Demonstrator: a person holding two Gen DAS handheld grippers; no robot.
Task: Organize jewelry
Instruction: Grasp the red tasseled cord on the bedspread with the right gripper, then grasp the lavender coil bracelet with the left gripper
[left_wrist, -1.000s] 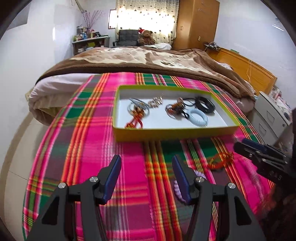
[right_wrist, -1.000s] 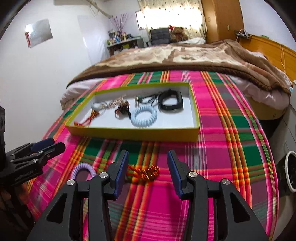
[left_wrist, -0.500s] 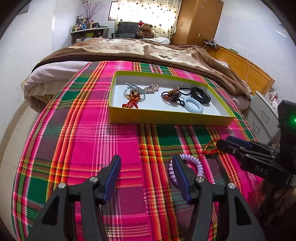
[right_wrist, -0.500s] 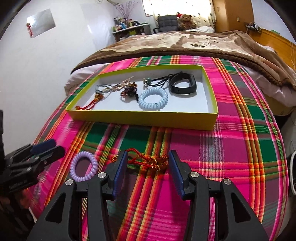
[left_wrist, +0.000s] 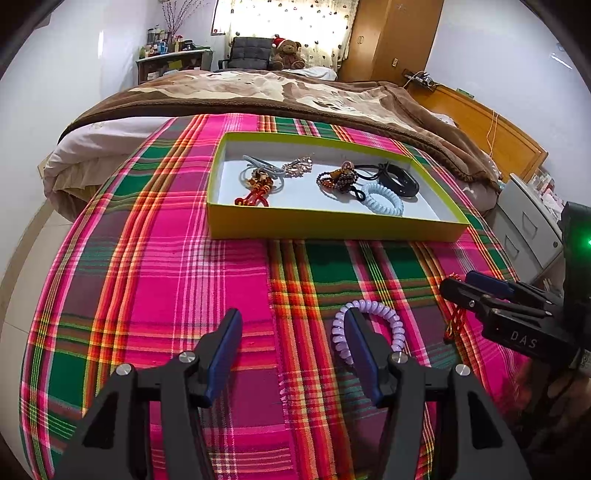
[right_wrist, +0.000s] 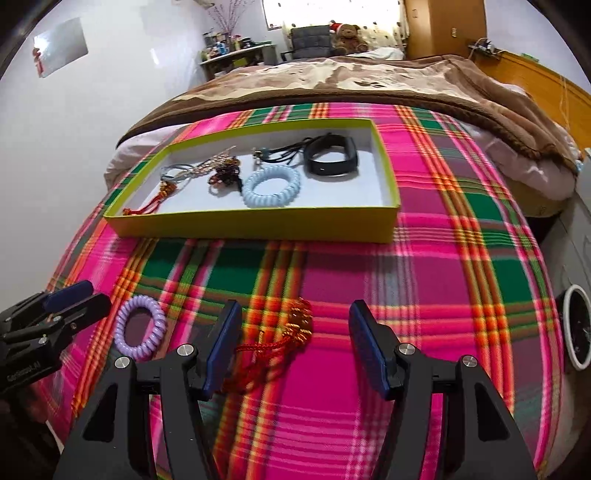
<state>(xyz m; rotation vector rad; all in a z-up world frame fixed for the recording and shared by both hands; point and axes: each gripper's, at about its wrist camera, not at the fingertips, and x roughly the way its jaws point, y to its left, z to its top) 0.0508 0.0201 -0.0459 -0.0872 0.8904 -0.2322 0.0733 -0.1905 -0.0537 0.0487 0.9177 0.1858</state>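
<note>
Right now both tools hang over the plaid cloth (left_wrist: 177, 266) spread on the bed, each with its jaws well apart and gripping nothing. The left tool (left_wrist: 291, 350) has bare cloth between its jaws, while the purple coil bracelet (left_wrist: 369, 325) lies on the cloth around the tip of its right-hand finger; part of the loop is hidden behind that finger, so whether they touch cannot be told. From the right wrist view the same bracelet (right_wrist: 140, 328) lies just beside the left tool's tip (right_wrist: 70, 299). The right tool (right_wrist: 293, 347) stands over the red and gold knotted charm (right_wrist: 291, 332), whose knot sits between the jaws and whose red cord trails toward the left-hand finger (the pads do not press on it).

Farther up the cloth sits the yellow-green tray (right_wrist: 258, 225) with a white floor. Inside it lie a pale blue coil bracelet (right_wrist: 271, 186), a black band (right_wrist: 332, 157) beside it, black cords (right_wrist: 284, 151), a dark beaded piece (right_wrist: 225, 173), a pale chain (right_wrist: 218, 160) and a red tasselled charm (right_wrist: 147, 206) near the left end. Beyond the tray a brown blanket (left_wrist: 258, 92) covers the rest of the bed.
</note>
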